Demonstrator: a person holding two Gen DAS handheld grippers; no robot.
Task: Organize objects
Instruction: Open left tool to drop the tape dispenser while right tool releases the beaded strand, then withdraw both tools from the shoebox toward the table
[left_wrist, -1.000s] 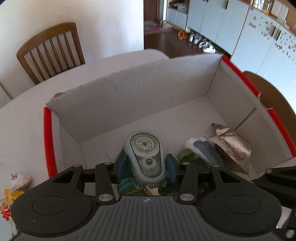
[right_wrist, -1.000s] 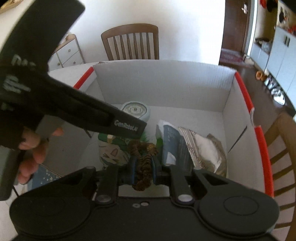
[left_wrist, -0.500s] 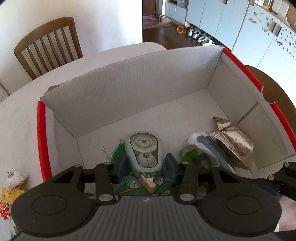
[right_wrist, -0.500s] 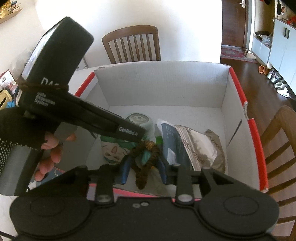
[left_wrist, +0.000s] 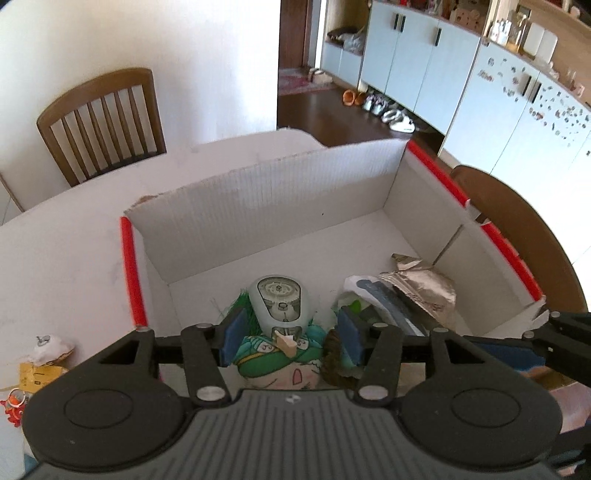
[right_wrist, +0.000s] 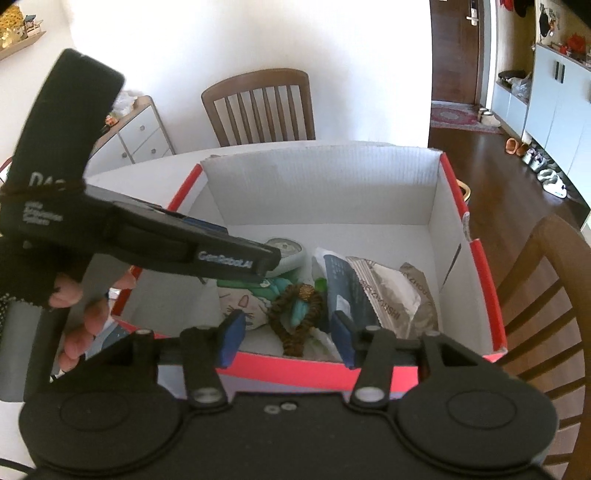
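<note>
My left hand-held gripper (left_wrist: 290, 334) is opening, its pads clear of the tape dispenser (left_wrist: 281, 302) lying between them in the box (left_wrist: 258, 206). My right hand-held gripper (right_wrist: 284, 338) is opening too, with the braided ring (right_wrist: 297, 314) just ahead, untouched.

White walls, wooden chair (left_wrist: 101, 122), dark wood floor (right_wrist: 517, 177), pale cabinets (left_wrist: 424, 62).

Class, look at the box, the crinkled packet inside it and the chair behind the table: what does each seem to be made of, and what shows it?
Box: corrugated cardboard, matte white; fluted ribbing lines its walls and one top edge is torn.
Crinkled packet: probably metallised foil film, shiny silver with sharp creases.
Chair: apparently wood, smooth brown finish, with slatted back.
</note>
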